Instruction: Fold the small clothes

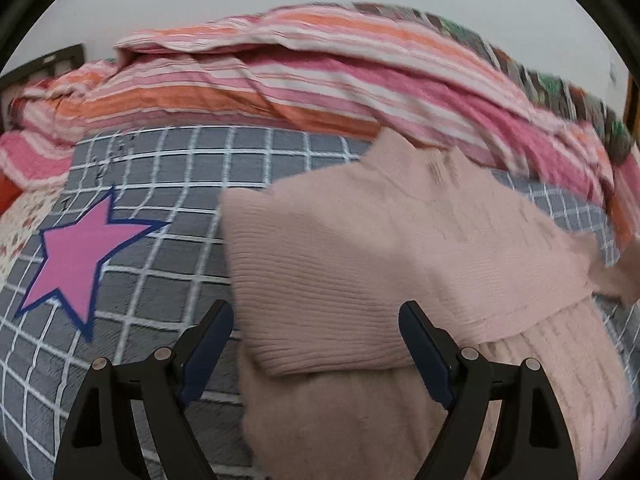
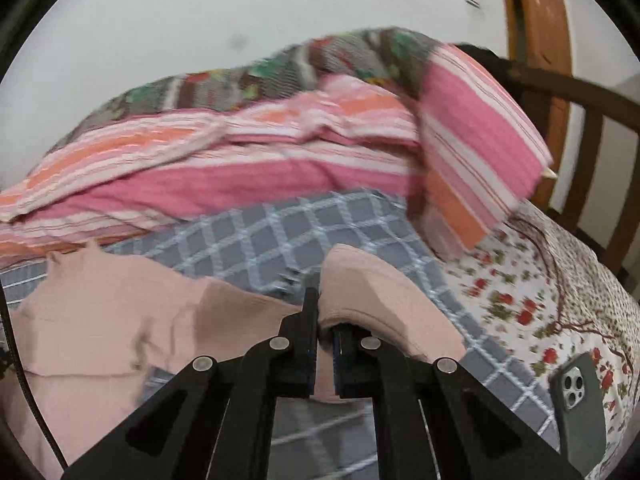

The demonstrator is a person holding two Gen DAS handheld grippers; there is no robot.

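A pale pink knit sweater [image 1: 380, 248] lies on a grey checked blanket [image 1: 168, 184]. One sleeve is folded across its body. My left gripper [image 1: 316, 320] is open, its fingers either side of the folded sleeve's cuff, holding nothing. In the right wrist view the sweater [image 2: 100, 320] lies at the left and its other sleeve [image 2: 372, 292] rises in a loop. My right gripper [image 2: 320, 308] is shut on that sleeve and holds it above the blanket [image 2: 312, 224].
A striped pink and orange quilt [image 1: 280, 80] is heaped behind the sweater. A pink star [image 1: 76, 256] marks the blanket at left. A phone [image 2: 576, 400] lies on the floral sheet [image 2: 520, 280] at right. A wooden chair [image 2: 580, 128] stands beyond.
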